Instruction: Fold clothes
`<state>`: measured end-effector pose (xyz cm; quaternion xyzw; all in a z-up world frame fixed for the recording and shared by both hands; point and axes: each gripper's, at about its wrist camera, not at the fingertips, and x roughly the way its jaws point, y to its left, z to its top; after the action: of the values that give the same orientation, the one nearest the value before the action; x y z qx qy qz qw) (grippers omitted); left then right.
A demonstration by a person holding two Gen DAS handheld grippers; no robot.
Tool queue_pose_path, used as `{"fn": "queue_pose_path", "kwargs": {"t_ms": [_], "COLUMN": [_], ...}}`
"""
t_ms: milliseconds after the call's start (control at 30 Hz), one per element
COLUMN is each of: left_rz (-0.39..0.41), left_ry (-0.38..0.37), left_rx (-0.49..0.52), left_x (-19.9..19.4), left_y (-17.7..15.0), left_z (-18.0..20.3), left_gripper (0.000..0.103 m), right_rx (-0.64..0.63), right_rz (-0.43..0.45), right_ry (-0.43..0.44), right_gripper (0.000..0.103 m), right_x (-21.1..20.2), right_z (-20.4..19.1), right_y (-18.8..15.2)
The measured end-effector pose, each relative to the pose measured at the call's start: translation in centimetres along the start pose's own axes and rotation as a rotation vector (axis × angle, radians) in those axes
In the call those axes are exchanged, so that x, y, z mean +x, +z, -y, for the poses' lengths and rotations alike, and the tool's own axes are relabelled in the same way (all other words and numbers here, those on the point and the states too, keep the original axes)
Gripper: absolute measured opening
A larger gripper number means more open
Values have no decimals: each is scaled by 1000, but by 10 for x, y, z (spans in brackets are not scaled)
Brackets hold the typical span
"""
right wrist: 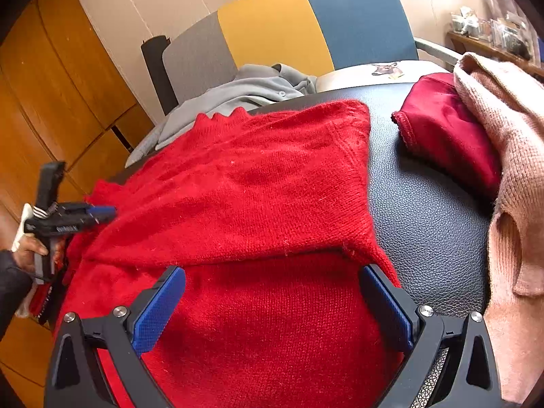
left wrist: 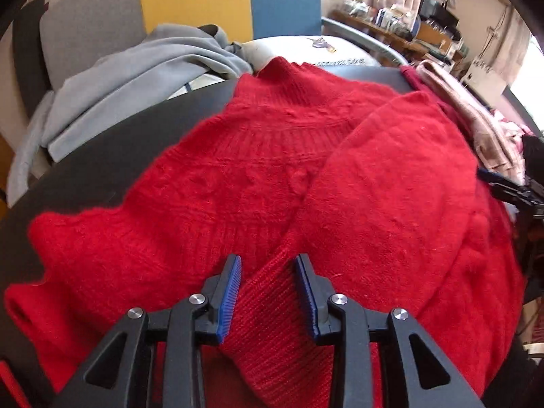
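A bright red knit sweater lies spread on a black leather surface; one sleeve is folded across its body. My left gripper is open low over the sleeve's ribbed cuff, which lies between its blue pads. My right gripper is wide open just above the sweater, at the edge of the folded-over sleeve. The left gripper also shows at the left of the right wrist view, at the sweater's edge.
A dark red garment and a pink knit lie on the black surface to the right. A grey garment and a white cushion sit behind, before a grey, yellow and blue chair back.
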<state>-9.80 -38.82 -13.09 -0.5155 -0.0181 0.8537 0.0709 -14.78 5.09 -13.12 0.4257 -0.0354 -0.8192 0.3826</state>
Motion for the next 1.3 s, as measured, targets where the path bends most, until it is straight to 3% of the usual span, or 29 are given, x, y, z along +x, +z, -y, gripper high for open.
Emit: {"fn": "queue_pose_path", "kwargs": {"t_ms": [100,200,300,400,467,567,733,800,933,1067,1200,1267,1300], "left_rz": [-8,14,96,219,192,68,144,183,219,256,253,247,243], "left_ry": [-41,23,82,99,167,243,175,189,101,-33,-55,-72,-57], "left_rx": [-24,-9,-19,-94,-109,-139,-293,-343,-503,-551,-517,-516,-496], "left_x": [-1,-5,-25,-43,-30,9,-14,-28,-40,-35,-26,-24,-23], "left_y": [-4,-3,8,28,40,42,23,11,-21,-43,-45,-46,-46], "left_z": [-4,7,15,12,8,0,-6,-11,-27,-29,-24,-25,-23], "left_gripper": [28,6,6,6,6,6,12,18,26,43,49,49,47], "right_rx": [21,36,33,29,30,30,31,-10,-128,-187,-30,52,85], "right_rz": [10,18,17,16,16,17,7,15,74,91,-44,-88,-102], "right_ry": [21,34,29,25,26,27,22,18,-17,-178,-234,-245,-233], "right_gripper": [103,103,103,103,103,103,103,103,103,103,103,88,62], "right_x": [-2,-2,-2,-2,-2,-2,-6,-16,-27,-1,58,78,84], "right_z": [3,6,4,3,3,3,1,-7,-30,-32,9,28,35], "right_y": [0,0,0,0,0,0,0,4,35,82,116,123,124]}}
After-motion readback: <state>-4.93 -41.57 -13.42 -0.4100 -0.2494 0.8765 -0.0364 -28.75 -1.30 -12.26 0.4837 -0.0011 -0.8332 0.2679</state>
